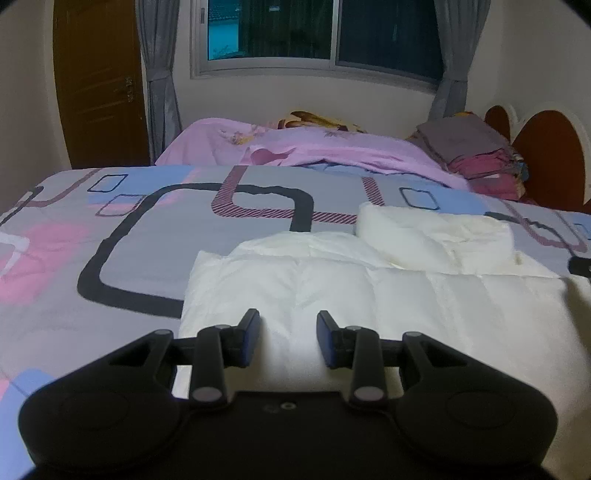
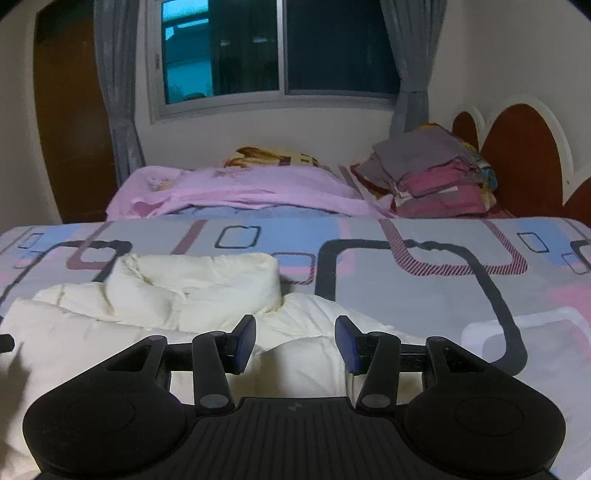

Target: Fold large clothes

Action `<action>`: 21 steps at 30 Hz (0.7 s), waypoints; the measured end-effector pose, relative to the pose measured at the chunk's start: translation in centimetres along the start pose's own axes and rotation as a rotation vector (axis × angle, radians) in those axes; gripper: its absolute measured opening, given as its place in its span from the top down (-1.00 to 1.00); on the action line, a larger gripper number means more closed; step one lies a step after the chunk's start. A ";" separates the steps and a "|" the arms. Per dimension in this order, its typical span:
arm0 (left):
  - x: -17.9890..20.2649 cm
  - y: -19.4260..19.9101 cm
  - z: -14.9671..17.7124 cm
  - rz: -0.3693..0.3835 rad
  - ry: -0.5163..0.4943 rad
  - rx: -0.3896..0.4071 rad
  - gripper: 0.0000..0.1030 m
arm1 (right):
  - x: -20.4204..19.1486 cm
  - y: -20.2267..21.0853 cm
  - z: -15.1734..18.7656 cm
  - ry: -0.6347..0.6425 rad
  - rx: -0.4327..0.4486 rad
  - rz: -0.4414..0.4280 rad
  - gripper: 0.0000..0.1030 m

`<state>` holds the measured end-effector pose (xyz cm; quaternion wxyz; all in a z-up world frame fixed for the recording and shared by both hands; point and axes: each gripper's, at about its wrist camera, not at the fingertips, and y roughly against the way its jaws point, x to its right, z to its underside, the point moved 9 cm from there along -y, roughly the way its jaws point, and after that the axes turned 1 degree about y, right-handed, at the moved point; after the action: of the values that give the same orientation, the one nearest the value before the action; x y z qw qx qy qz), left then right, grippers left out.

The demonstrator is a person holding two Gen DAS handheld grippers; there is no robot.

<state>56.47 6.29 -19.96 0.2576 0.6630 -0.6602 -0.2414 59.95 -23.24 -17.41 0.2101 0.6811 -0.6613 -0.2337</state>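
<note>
A white padded jacket point(image 1: 369, 288) lies folded on the patterned bedspread point(image 1: 110, 240), with a rolled cream part point(image 1: 432, 232) lying on top at its far side. My left gripper point(image 1: 288, 339) is open and empty, low over the jacket's near left part. In the right wrist view the same jacket point(image 2: 92, 332) lies to the left, with the rolled part point(image 2: 199, 284) on it. My right gripper point(image 2: 295, 343) is open and empty, over the jacket's right edge.
A pink blanket point(image 1: 332, 147) lies across the far side of the bed. A stack of folded grey and red clothes point(image 2: 436, 177) sits by the red headboard point(image 2: 524, 147). A window point(image 1: 314, 33), curtains and a wooden door point(image 1: 99, 85) are behind.
</note>
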 end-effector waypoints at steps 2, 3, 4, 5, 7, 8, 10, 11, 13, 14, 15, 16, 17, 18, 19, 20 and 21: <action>-0.2 -1.2 -0.1 -0.011 0.003 -0.004 0.35 | 0.4 -0.9 0.7 0.011 -0.018 0.017 0.06; -0.4 -1.7 -0.1 -0.022 -0.001 -0.005 0.35 | 0.7 -1.4 1.3 0.019 -0.032 0.027 0.06; -0.7 -2.2 0.1 -0.034 -0.003 -0.012 0.35 | 1.0 -2.0 2.0 0.021 -0.048 0.036 0.06; -1.0 -2.9 0.4 -0.044 -0.001 -0.024 0.32 | 1.4 -2.5 2.7 0.017 -0.064 0.042 0.06; -1.6 -3.9 1.3 -0.045 0.014 -0.057 0.30 | 1.9 -3.5 4.1 0.004 -0.090 0.043 0.06; -2.0 -4.4 1.8 -0.040 0.027 -0.067 0.30 | 2.0 -3.8 4.6 0.007 -0.089 0.046 0.06; -2.5 -4.9 2.2 -0.038 0.049 -0.075 0.30 | 1.8 -4.2 5.0 0.019 -0.082 0.060 0.06; -2.6 -5.1 2.3 -0.038 0.051 -0.076 0.30 | 1.7 -4.5 5.1 0.025 -0.080 0.064 0.06; -2.6 -5.3 2.3 -0.043 0.039 -0.073 0.30 | 1.9 -5.0 5.6 -0.002 -0.077 0.061 0.06; -2.5 -5.4 2.4 -0.042 0.033 -0.069 0.30 | 2.0 -5.2 6.0 -0.009 -0.068 0.058 0.05; -2.5 -5.5 2.5 -0.043 0.023 -0.062 0.30 | 1.8 -5.3 6.2 0.001 -0.065 0.061 0.04; -2.4 -5.6 2.5 -0.047 0.018 -0.060 0.30 | 1.6 -5.2 6.2 0.014 -0.071 0.067 0.04; -2.3 -5.6 2.4 -0.052 0.015 -0.063 0.30 | 1.6 -5.3 6.0 0.013 -0.083 0.066 0.03; -2.3 -5.5 2.2 -0.056 0.013 -0.069 0.31 | 1.8 -5.1 5.7 0.001 -0.094 0.057 0.03; -2.3 -5.3 2.1 -0.058 0.012 -0.073 0.31 | 2.0 -4.7 5.3 -0.021 -0.098 0.044 0.03; -2.4 -5.1 1.9 -0.060 0.012 -0.075 0.31 | 2.2 -4.1 4.8 -0.044 -0.092 0.029 0.03; -2.5 -4.8 1.8 -0.060 0.011 -0.074 0.31 | 2.2 -3.4 4.3 -0.058 -0.078 0.016 0.03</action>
<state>58.84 8.69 -24.53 0.2780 0.6739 -0.6292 -0.2697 60.18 -25.20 -22.97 0.2189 0.6601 -0.6630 -0.2772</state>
